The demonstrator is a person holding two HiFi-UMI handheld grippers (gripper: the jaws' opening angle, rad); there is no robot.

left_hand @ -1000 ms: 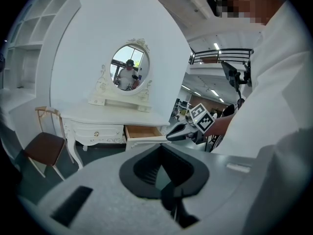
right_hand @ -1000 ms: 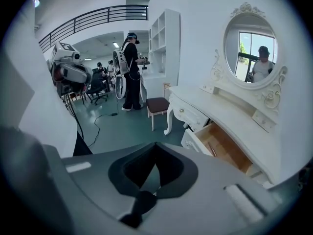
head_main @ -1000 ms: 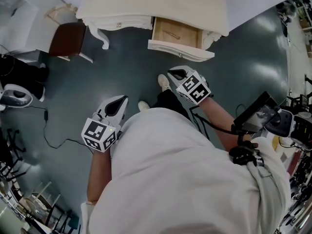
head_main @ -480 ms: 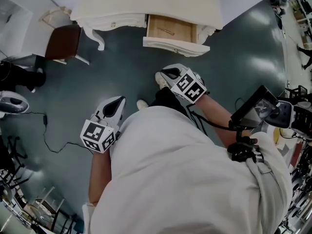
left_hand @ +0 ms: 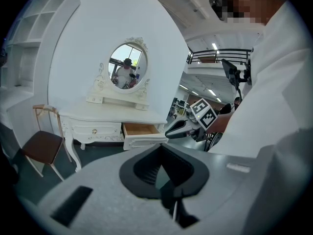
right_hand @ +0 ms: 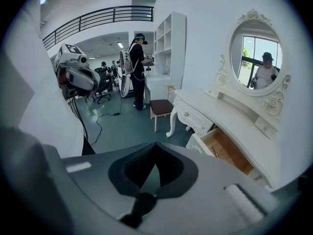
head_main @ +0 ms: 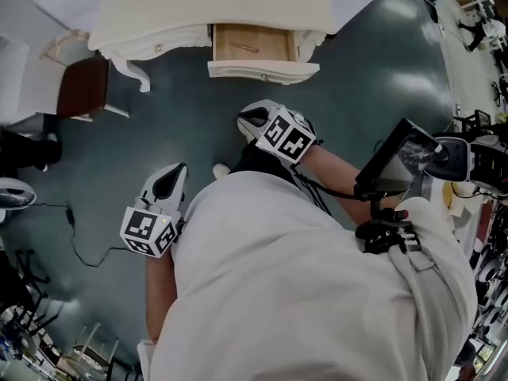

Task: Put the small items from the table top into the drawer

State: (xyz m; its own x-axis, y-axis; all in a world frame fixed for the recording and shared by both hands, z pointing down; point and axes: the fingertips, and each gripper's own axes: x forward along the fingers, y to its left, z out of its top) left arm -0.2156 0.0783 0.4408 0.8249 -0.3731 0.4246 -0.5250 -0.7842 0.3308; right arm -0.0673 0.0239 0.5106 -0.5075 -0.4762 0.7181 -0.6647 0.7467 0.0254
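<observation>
The white dressing table (head_main: 214, 6) stands at the top of the head view with its wooden drawer (head_main: 255, 46) pulled open. A thin small item (head_main: 248, 48) lies inside the drawer. I see no small items on the table top. My left gripper (head_main: 168, 182) hangs over the floor, well short of the table, its jaws together and empty. My right gripper (head_main: 252, 117) is nearer the drawer, also shut on nothing. The left gripper view shows the table (left_hand: 110, 116), the open drawer (left_hand: 141, 129) and the right gripper (left_hand: 182, 128). The right gripper view shows the drawer (right_hand: 226, 151).
A brown-seated chair (head_main: 79, 86) stands left of the table, and a cable (head_main: 75, 236) trails over the dark floor. An oval mirror (left_hand: 127, 72) tops the table. A tablet on a stand (head_main: 397, 161) is at my right. A person (right_hand: 137, 67) stands by white shelves (right_hand: 168, 43).
The table and drawer have slid left and upward in the head view and look a little smaller. Both grippers have shifted left with the body and stay shut.
</observation>
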